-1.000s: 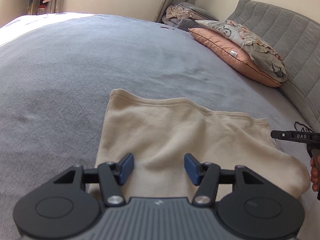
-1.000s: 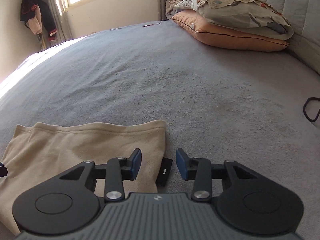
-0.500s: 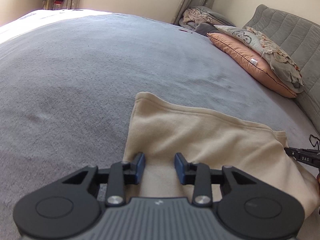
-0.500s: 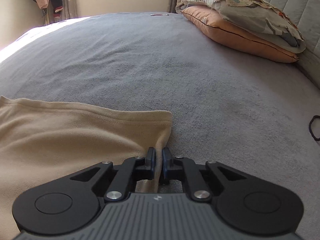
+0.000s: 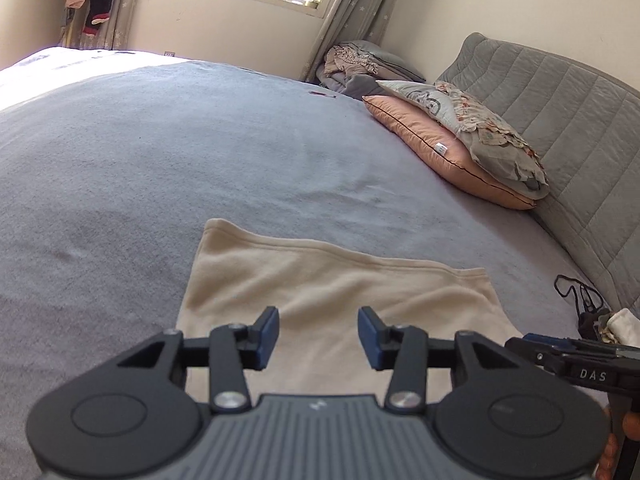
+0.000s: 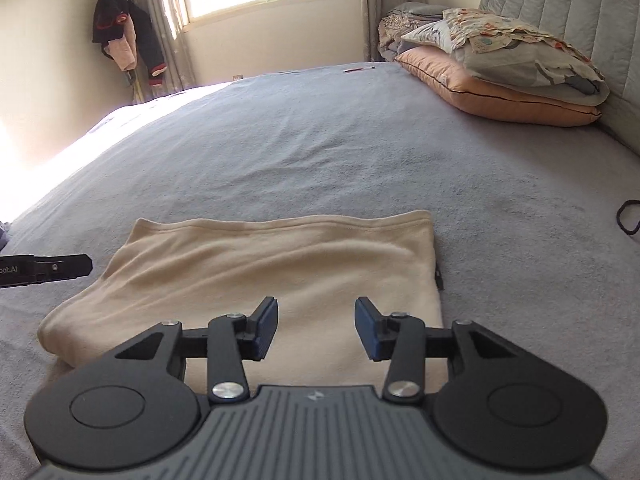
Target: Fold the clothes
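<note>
Beige garment (image 6: 272, 276), folded to a rectangle, lies flat on the grey bed (image 6: 320, 152). Left gripper (image 5: 318, 338) and right gripper (image 6: 316, 328) hover above its near edge, fingers opening, partway apart, gripping nothing. Risk: a re-grasp catching only the top layer would drag the fold askew.

L gripper (image 5: 318, 338): pitched down and fwd, jaws parted and opening, blue pads (image 5: 267, 338) clear of each other, nothing pinched betw them. R gripper (image 6: 316, 328): same downward tilt, jaws parted and opening too, pads (image 6: 366, 328) apart, nothing clamped. Both held side by side, each one's tip showing at edge of the other's view; fingertips (image 5: 612, 444) of a hand show at L view's lower R corner, on R gripper's handle.
</note>
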Available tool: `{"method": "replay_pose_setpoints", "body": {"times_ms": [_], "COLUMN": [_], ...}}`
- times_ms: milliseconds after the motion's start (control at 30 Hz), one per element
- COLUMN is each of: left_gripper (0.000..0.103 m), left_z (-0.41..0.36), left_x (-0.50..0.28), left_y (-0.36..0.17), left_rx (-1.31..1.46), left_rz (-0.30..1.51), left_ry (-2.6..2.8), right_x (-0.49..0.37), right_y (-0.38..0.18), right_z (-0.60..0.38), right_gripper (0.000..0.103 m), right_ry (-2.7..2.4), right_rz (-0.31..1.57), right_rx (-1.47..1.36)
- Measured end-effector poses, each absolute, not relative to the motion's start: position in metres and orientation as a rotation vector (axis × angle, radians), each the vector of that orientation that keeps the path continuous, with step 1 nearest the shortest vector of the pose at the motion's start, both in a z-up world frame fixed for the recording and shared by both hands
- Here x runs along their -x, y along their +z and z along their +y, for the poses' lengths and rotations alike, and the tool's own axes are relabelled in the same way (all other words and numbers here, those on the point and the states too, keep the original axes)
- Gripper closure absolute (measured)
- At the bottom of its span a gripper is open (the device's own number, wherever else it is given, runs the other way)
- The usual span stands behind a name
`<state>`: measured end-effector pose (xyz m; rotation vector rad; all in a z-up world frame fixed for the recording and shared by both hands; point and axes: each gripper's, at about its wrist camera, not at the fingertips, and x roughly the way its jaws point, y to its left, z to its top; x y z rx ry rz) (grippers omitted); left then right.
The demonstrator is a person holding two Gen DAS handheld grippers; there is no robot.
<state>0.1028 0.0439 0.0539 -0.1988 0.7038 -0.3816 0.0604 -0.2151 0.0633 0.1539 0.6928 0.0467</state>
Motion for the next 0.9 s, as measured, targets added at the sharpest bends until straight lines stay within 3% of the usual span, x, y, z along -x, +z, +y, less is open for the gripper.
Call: {"method": "replay_pose_setpoints", "body": {"times_ms": [133,233,300,433,567,900], "left_gripper": [0.062,0.083,0.088,0.088,0.069,0.064], "left_z": [0.031,0.041,0.048,0.051,0.036,-0.001], "left_x": [-0.1,-0.103,-0.105,-0.102,-0.077,-0.06], "left_y": [0.017,-0.002,-0.003,0.018,0.046,0.005], "left_rx": [0.152,0.141,0.168,0.187,0.18,0.103], "left_rz": [0.745,0.715,0.714,0.753,0.678,0.704], "left_ry": [-0.327,-0.302,-0.303,-0.278,-0.323,-0.351], "right_x": [-0.063,-0.061,-0.061,-0.056,-0.038,-0.037], "right_y": [0.028,0.01,0.008,0.024,0.049,0.013], "right_z": [-0.19,-0.197,-0.206,-0.198,-0.196,-0.183], "right_gripper": [0.057,0.057,0.058,0.057,0.055,0.048], "right_ry": [0.107,0.14,0.16,0.121,0.099,0.134], "right_rz": [0.737,0.707,0.706,0.724,0.671,0.705], "right_rx": [-0.138,-0.146,-0.179,-0.163,-0.153,-0.131]}}
